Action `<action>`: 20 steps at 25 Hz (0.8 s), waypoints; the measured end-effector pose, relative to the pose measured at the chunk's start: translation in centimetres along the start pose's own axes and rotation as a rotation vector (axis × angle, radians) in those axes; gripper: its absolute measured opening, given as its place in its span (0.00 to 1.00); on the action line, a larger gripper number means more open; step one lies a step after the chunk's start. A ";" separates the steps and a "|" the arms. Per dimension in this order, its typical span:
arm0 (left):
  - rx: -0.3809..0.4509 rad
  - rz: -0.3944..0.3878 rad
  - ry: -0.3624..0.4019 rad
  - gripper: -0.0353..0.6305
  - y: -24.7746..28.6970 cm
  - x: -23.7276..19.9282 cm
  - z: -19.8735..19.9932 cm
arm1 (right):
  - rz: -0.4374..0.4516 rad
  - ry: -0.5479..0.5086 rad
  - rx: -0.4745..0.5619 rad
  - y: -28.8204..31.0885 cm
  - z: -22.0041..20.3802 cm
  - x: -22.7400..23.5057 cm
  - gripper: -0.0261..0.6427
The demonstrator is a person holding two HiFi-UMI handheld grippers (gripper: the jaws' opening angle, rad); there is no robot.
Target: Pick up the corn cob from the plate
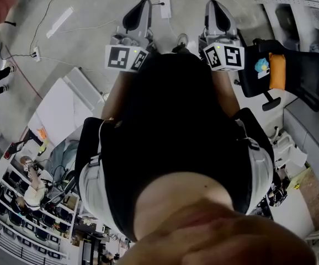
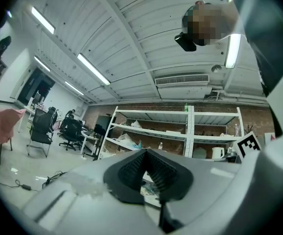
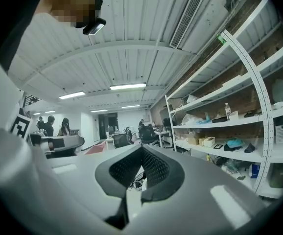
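No corn cob and no plate show in any view. In the head view I look down on the person's dark top, with both grippers held out level in front over the grey floor. The left gripper sits at upper left and the right gripper at upper right, each behind its marker cube. In the left gripper view the left gripper has its dark ribbed pads meeting at the tip with nothing between them. The right gripper looks the same in its own view: jaws together and empty.
White shelving with boxes and bottles stands ahead of the left gripper, and another rack runs along the right. Office chairs and desks stand further off. A black chair with an orange item, a white table and floor cables surround the person.
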State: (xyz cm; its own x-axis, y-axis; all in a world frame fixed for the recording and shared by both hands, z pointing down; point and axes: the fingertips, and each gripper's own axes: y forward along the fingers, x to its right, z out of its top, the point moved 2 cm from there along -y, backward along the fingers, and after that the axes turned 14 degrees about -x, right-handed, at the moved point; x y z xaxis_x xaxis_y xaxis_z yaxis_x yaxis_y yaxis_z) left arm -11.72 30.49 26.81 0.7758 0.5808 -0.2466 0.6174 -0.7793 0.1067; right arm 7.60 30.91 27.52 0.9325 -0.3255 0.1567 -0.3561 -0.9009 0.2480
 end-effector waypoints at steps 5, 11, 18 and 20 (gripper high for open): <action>-0.003 -0.024 -0.003 0.05 -1.4 -2.0 -0.1 | -0.042 -0.014 -0.004 0.3 -0.3 -1.9 0.05; 0.001 -0.038 0.003 0.05 -1.8 -3.3 0.1 | -0.077 -0.015 -0.015 -0.1 -1.0 -2.6 0.05; 0.009 -0.027 -0.002 0.05 1.0 -4.1 0.5 | -0.073 -0.012 -0.013 2.2 -0.5 -0.6 0.05; 0.011 -0.021 -0.001 0.05 2.3 -4.4 0.8 | -0.060 -0.010 -0.013 3.3 -0.2 0.2 0.05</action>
State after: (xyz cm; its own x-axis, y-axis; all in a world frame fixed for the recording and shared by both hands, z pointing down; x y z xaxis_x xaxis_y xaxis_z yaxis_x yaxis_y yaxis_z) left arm -13.80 25.98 27.38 0.7628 0.5965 -0.2497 0.6318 -0.7697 0.0913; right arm 6.60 27.97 28.58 0.9527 -0.2740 0.1317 -0.3004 -0.9150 0.2693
